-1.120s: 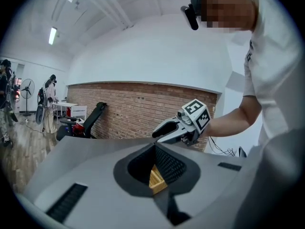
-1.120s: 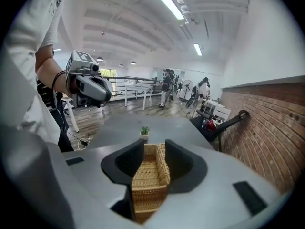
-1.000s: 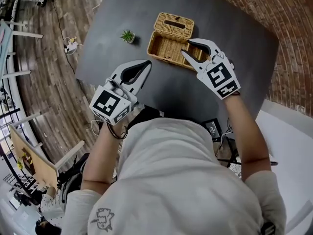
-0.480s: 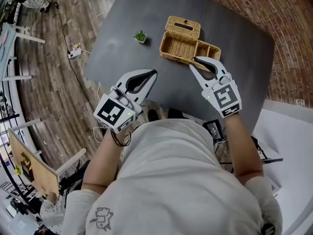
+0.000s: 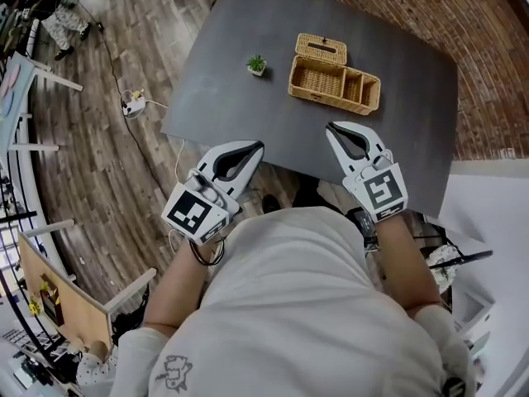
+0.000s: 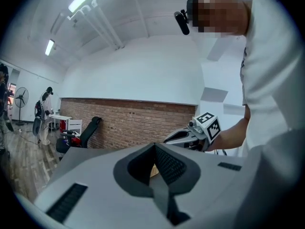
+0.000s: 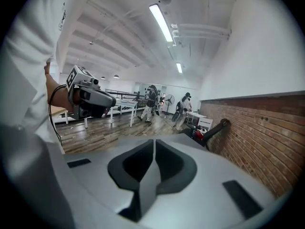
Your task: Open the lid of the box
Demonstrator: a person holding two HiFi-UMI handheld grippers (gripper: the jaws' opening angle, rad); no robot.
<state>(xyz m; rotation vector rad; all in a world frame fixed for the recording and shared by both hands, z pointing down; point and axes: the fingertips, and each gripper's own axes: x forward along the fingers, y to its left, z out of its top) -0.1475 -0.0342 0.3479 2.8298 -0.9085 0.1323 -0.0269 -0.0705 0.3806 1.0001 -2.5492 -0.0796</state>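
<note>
The wicker box (image 5: 334,83) stands on the far right part of the dark table (image 5: 240,31), its lid (image 5: 321,49) swung back behind it and its compartments showing. Both grippers hang over the table's near edge, well short of the box. My left gripper (image 5: 257,145) has its jaws together with nothing in them, as the left gripper view (image 6: 155,145) confirms. The right gripper (image 5: 331,126) has its jaws closing and nearly meeting, with nothing between them (image 7: 154,141).
A small potted plant (image 5: 257,64) sits on the table left of the box. Wooden floor lies to the left, with a white socket block (image 5: 132,102) and its cable. A brick wall (image 5: 463,23) runs along the right. People stand far off in the room (image 7: 152,101).
Both grippers have drawn back from the box towards the person, and the box now lies farther off. The right gripper's jaws, open beside the box before, have come together.
</note>
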